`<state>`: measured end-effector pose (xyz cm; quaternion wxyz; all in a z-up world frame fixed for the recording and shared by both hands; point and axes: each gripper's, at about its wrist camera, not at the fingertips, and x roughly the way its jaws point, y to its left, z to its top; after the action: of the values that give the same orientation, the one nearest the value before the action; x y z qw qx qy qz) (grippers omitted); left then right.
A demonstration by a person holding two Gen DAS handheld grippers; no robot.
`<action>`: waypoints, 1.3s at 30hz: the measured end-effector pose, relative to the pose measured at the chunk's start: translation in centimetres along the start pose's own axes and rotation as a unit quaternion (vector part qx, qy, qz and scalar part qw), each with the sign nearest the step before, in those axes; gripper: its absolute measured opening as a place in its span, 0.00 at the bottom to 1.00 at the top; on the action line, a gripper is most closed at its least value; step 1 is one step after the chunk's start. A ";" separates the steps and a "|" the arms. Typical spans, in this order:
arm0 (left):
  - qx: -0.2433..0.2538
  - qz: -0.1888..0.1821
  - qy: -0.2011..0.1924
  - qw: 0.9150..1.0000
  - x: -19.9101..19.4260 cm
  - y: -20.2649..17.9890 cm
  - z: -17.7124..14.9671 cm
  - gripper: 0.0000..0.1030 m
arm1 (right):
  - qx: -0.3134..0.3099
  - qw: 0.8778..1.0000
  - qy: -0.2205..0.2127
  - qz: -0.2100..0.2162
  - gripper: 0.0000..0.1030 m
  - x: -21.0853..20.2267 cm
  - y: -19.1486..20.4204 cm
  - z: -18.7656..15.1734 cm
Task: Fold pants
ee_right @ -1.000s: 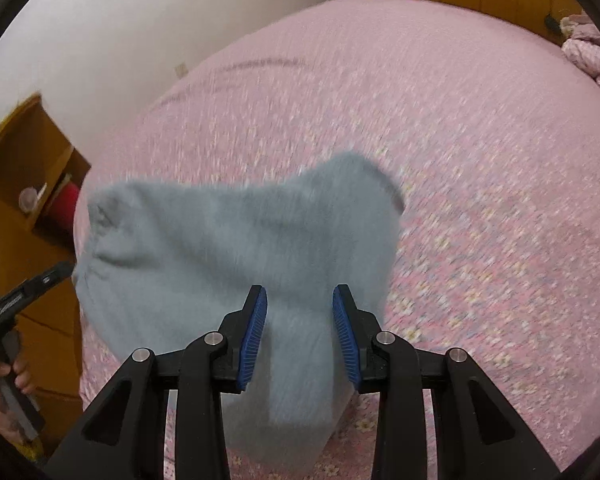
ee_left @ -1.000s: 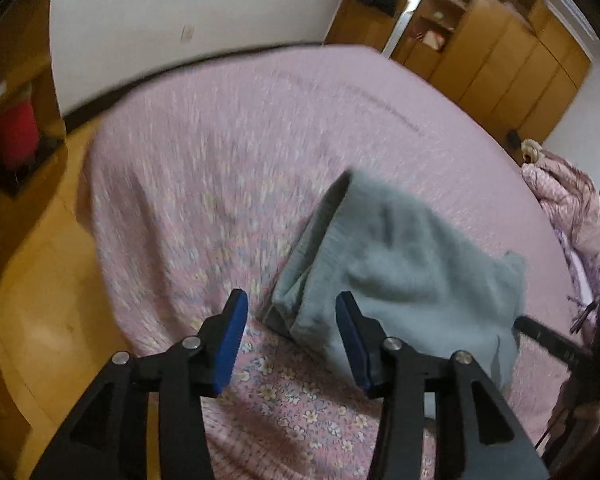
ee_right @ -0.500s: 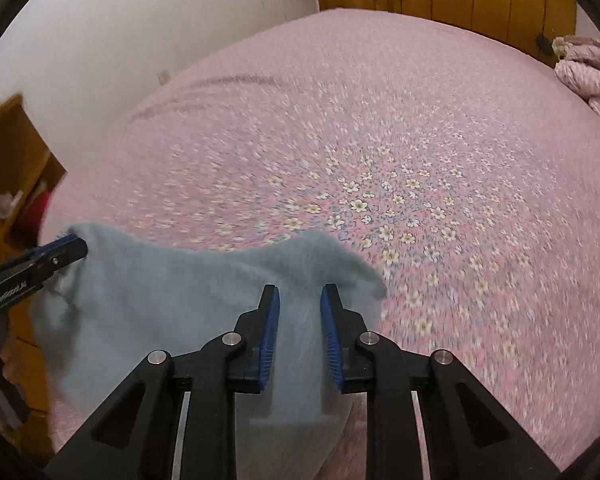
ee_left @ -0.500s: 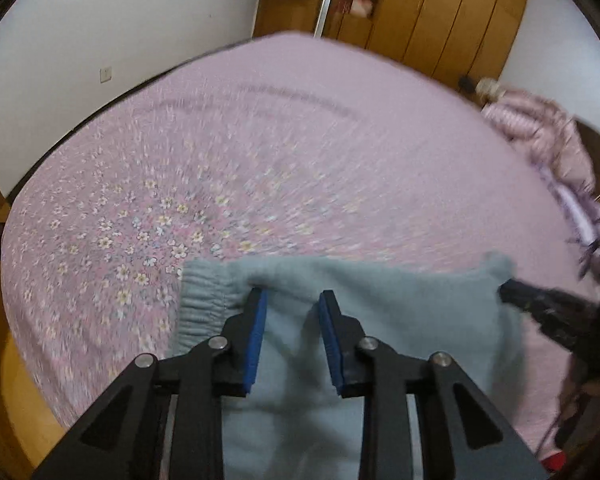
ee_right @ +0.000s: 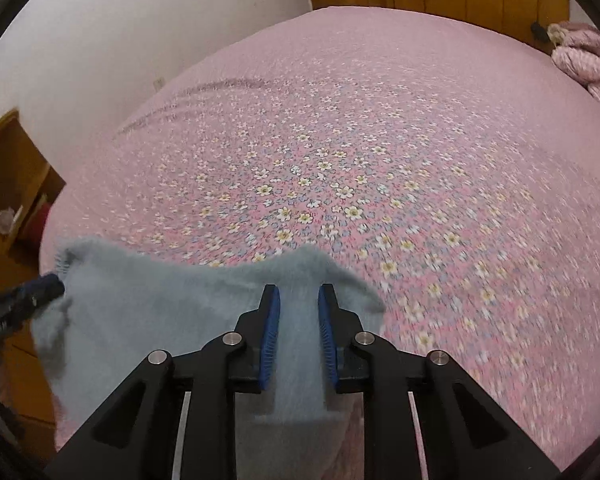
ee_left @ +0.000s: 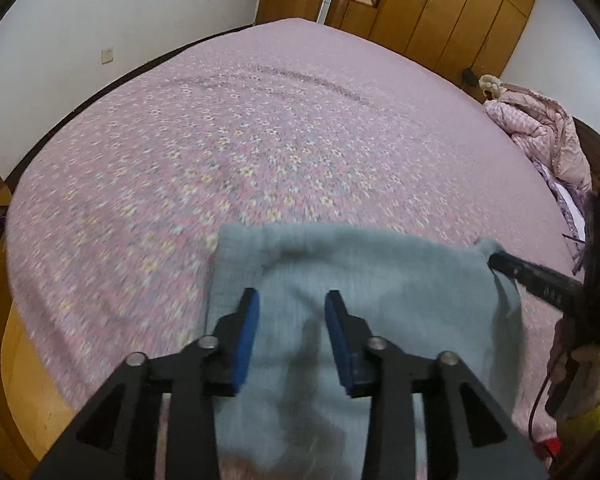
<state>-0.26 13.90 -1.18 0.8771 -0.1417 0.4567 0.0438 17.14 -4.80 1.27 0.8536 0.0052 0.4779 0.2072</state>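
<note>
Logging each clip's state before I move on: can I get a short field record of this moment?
surface: bed with pink floral cover
garment: grey pants, near edge of bed, top edge sagging between the two grippers
left gripper: on the pants' left corner, fabric between the fingers
right gripper: on the right corner, fingers closer together, fabric between them
fold state: cannot tell; lower part out of view
background: pink quilt at far right of bed, wooden wardrobe beyond
image quality: motion blur near the pants

Pants (ee_left: 364,280) — lower part cut off
</note>
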 end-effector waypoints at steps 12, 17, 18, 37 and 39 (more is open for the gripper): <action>-0.024 0.060 0.029 0.997 -0.7 2.4 -5.7 0.43 | -0.020 0.999 0.035 -0.005 0.26 -2.1 0.7 -6.0; -0.050 0.048 0.026 0.997 -1.2 3.0 -5.9 0.45 | -0.016 0.999 0.035 -0.002 0.27 -1.5 0.4 -5.9; -0.045 0.052 0.023 0.997 -1.6 2.8 -5.9 0.45 | -0.009 0.999 0.038 -0.001 0.27 -1.8 0.3 -5.9; -0.002 0.032 0.022 0.999 -1.5 -0.8 -6.2 0.47 | 0.117 0.989 0.072 0.061 0.38 -2.9 -3.4 -10.0; -0.003 0.032 0.024 0.999 -1.3 -0.7 -6.1 0.47 | 0.135 0.985 0.068 0.079 0.39 -3.1 -4.2 -10.3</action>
<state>-5.65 11.48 -3.31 0.8636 -0.1309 0.4817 0.0705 8.78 -11.74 -2.71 0.7913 0.1446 0.5567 0.2075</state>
